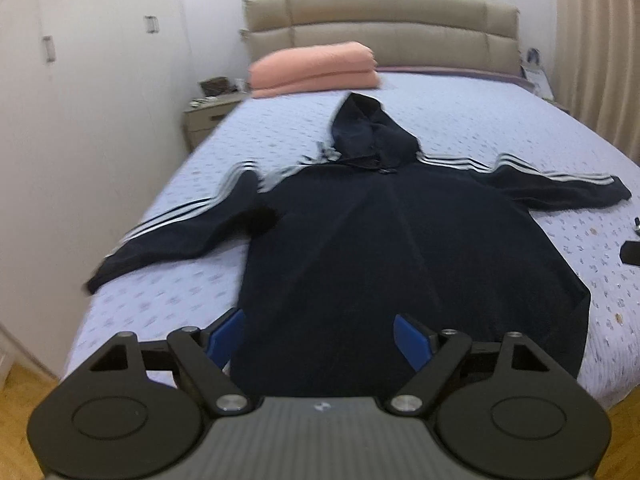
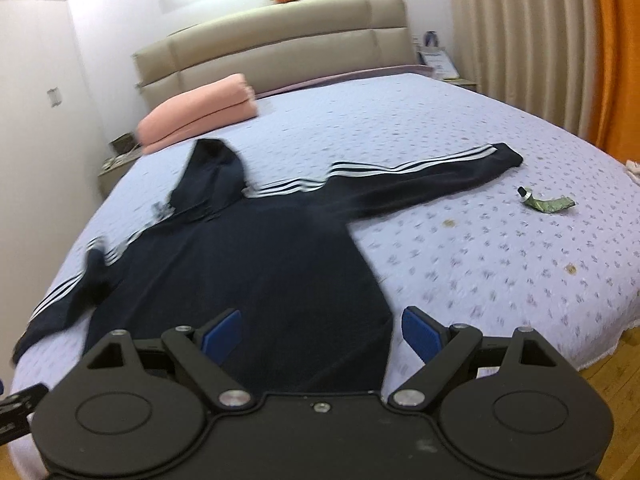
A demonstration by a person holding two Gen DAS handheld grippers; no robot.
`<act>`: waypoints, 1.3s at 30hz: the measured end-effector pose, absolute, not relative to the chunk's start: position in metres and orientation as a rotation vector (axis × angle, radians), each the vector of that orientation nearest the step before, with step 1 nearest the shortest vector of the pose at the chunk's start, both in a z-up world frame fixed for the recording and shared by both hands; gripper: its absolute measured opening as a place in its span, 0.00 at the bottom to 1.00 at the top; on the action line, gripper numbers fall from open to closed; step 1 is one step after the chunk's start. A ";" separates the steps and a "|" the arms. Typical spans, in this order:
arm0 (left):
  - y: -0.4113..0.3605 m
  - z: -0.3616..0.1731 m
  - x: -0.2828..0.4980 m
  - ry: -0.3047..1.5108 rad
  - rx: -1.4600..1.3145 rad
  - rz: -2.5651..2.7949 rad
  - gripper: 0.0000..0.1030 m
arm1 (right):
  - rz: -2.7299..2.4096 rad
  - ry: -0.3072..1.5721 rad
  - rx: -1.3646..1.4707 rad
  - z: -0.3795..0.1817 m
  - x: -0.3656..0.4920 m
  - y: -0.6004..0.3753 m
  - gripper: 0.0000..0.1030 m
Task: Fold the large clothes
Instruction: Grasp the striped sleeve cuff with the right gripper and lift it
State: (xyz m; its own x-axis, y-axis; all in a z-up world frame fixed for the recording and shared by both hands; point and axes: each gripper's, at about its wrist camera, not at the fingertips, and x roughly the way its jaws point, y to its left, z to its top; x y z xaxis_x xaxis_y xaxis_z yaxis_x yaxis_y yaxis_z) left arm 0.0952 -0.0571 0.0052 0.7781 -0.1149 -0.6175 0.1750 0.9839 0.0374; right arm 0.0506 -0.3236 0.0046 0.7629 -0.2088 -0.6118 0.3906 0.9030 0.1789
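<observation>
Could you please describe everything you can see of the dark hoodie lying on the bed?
The hoodie is dark navy, of soft, thick-looking fabric, with three white stripes along the shoulders and sleeves. It lies flat and unfolded on the lilac patterned bedspread, hood pointing toward the headboard and both sleeves spread outward. Its hem faces the two grippers; neither appears to grip it. Nothing lies on it; the pink folded blanket sits apart beyond the hood.

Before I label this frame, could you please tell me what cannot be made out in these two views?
- Hoodie hem: left wrist view, hidden behind the left hand-held gripper.
- Dark object: left wrist view, cut off by the right edge.
- Nightstand items: left wrist view, blurred and too small.
- Crumpled tube: right wrist view, label too small to read.
</observation>
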 end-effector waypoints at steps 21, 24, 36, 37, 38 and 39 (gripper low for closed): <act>-0.260 -0.085 0.346 0.900 0.160 -0.390 0.71 | -0.662 0.597 0.393 -0.053 0.300 -0.652 1.00; -0.277 -0.080 0.353 0.943 0.129 -0.367 0.71 | -0.724 0.619 0.485 -0.055 0.320 -0.728 1.00; -0.350 -0.082 0.390 0.969 0.107 -0.300 0.71 | -0.792 0.743 0.820 -0.131 0.362 -0.855 0.65; -0.355 -0.083 0.395 0.961 0.106 -0.294 0.71 | -0.782 0.751 0.798 -0.130 0.366 -0.854 0.46; -0.361 -0.087 0.400 0.954 0.106 -0.289 0.71 | -0.769 0.762 0.760 -0.129 0.370 -0.851 0.22; -0.368 -0.090 0.407 0.945 0.107 -0.290 0.71 | -0.731 0.760 0.733 -0.127 0.373 -0.847 0.16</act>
State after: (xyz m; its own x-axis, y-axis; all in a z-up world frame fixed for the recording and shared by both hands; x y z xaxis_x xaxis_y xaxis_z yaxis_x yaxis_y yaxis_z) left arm 0.4066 -0.3684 -0.0903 0.5501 -0.1977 -0.8114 0.2908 0.9561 -0.0358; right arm 0.3733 -0.8470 -0.1273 0.5160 -0.3037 -0.8009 0.7886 0.5334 0.3058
